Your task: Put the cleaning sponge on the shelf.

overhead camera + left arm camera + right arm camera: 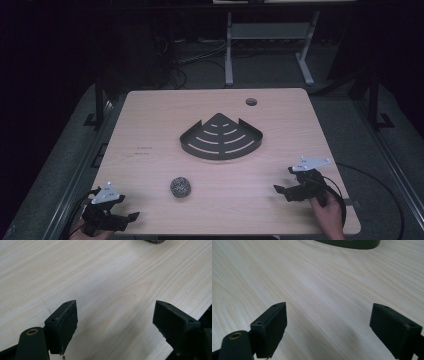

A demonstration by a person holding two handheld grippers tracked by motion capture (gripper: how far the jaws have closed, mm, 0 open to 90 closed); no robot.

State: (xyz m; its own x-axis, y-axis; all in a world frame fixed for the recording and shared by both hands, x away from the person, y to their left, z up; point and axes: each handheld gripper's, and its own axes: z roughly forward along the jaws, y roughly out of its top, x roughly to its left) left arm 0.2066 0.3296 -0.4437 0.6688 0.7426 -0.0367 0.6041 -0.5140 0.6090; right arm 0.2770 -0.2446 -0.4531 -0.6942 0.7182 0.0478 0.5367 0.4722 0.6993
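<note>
High view: we hold the left tool [131, 217] at the lower left of the frame and the right tool [281, 190] at the lower right, both low over the counter [150, 115]. Both stand with their jaws wide apart and nothing between them. The steel-wool ball [181, 187] sits on bare wood in the lower middle of the frame, nearer our left tool but apart from it. The dark corner tray [221, 138], fan-shaped and slotted, lies in the centre, well apart from the ball.

We judge the springy, rounded ball the likeliest trouble: a pinch off its middle could squirt it sideways, and a jaw that brushes it on the way in could roll it toward the near edge. The tray's low rim could catch the ball if we carry it in too low.

The left gripper view gives us the left tool [115, 322] with clean wood between its pads and only a sliver of the ball [153, 241] at the top edge. The right gripper view shows the right tool [328, 327] likewise empty, with the tray's curved wall [348, 243] at the top. The high view alone gives the spacing between ball and tray.
</note>
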